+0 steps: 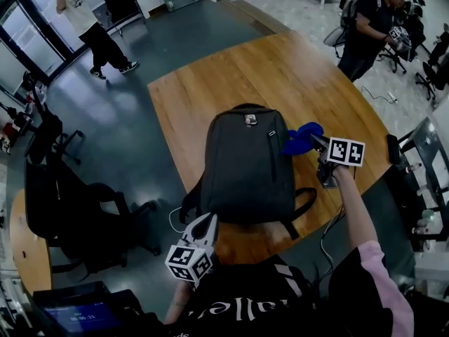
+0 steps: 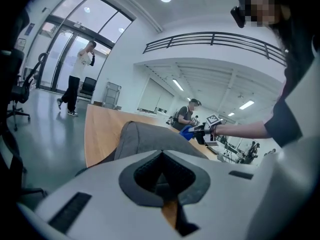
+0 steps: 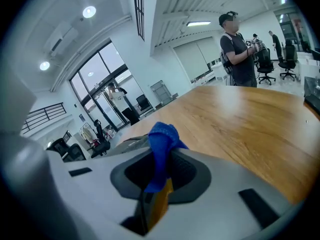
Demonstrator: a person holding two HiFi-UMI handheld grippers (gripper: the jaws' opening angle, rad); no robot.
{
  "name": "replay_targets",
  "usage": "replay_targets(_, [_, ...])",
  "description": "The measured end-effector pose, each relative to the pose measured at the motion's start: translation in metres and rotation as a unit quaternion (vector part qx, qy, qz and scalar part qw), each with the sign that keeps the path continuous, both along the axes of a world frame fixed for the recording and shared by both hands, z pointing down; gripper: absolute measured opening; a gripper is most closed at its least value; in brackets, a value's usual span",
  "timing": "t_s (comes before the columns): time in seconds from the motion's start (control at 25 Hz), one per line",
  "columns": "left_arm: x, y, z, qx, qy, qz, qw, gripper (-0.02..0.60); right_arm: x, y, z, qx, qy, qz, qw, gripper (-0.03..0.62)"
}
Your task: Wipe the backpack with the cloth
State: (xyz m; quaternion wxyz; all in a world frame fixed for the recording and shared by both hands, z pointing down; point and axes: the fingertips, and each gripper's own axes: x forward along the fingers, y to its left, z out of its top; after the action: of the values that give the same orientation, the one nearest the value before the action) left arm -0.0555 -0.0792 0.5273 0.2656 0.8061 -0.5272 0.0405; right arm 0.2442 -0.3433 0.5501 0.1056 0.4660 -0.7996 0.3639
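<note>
Backpack count is one: the grey backpack (image 1: 245,167) lies flat at the centre of the head view on the wooden counter (image 1: 210,83). Its front panel faces up, which I judge gives a broad surface for wiping.

Only one cloth (image 1: 302,137) is in play, blue and bunched. It sits right of centre, against the bag's upper right edge. My right gripper (image 1: 317,144) has its fingers clamped on the cloth, a tuft sticking out past them. That hold looks meant to drag the loose part across the fabric, though no stroke is under way as far as I can tell.

My left gripper (image 1: 205,223) sits at the bag's lower left corner, fingers together with nothing between them. I take it as ready to steady the bag; I cannot tell if it touches.

Two bystanders stand well apart, in the upper left and upper right.
</note>
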Motion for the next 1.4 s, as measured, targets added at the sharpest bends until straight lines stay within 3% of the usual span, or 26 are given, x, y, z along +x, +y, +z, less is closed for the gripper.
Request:
replay_targets(0.24, [-0.005,0.002,0.007,-0.005,0.003,-0.011,0.9999,-0.002,-0.009,-0.016,-0.018,0.013,0.006,-0.017,1.000,0.054])
replay_targets(0.44, [-0.002,0.002,0.007,-0.003,0.004,-0.012,0.9999,-0.002,-0.052,-0.042,-0.056,0.047,-0.011,-0.053,0.997,0.054])
replay_targets(0.56, [-0.006,0.001,0.007,-0.002,0.001,-0.011,0.9999,-0.002,-0.097,-0.058,-0.077,0.065,-0.021,-0.085,0.994,0.054])
replay_targets(0.84, [-0.053,-0.004,0.009,-0.012,0.010,-0.011,0.9998,-0.002,-0.255,-0.088,-0.110,0.089,-0.022,-0.174,0.981,0.054])
replay_targets(1.16, [-0.101,-0.007,0.023,-0.028,0.019,-0.034,0.9988,-0.002,-0.389,-0.093,-0.070,0.041,-0.048,-0.239,0.969,0.054])
replay_targets(1.4, [-0.131,-0.011,0.030,-0.035,0.020,-0.056,0.9976,-0.002,-0.394,-0.098,-0.007,-0.008,0.010,-0.246,0.969,0.054])
